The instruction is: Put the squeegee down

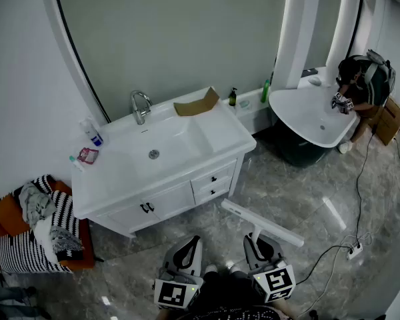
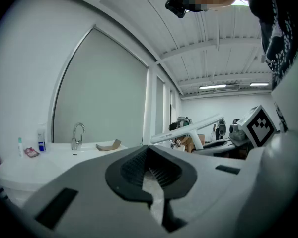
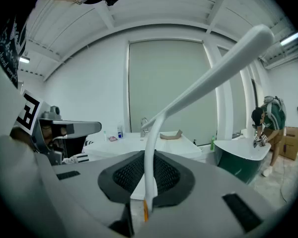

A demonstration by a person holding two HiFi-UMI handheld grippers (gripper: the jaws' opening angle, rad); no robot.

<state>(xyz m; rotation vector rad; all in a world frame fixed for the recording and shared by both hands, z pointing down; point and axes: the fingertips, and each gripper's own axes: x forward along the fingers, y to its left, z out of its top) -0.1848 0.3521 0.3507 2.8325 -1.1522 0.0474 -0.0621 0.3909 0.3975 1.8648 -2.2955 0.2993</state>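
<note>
A white squeegee (image 1: 261, 222) with a long blade is held above the marble floor, in front of the vanity. My right gripper (image 1: 259, 243) is shut on its thin handle, which rises between the pads in the right gripper view, where the squeegee (image 3: 188, 93) slants up to the right from the right gripper (image 3: 146, 182). My left gripper (image 1: 190, 247) hangs beside it at the left, shut with nothing in it. In the left gripper view the left gripper (image 2: 150, 170) has its pads together, and the squeegee (image 2: 188, 129) shows off to the right.
A white vanity (image 1: 120, 179) with a sink and faucet (image 1: 140, 105) stands ahead, with a cardboard piece (image 1: 197, 103) and bottles (image 1: 91, 132) on it. A bathtub (image 1: 313, 115) and a person (image 1: 363, 82) are at the far right. A chair with clothes (image 1: 40, 225) stands left, and a power strip (image 1: 353, 249) lies at the right.
</note>
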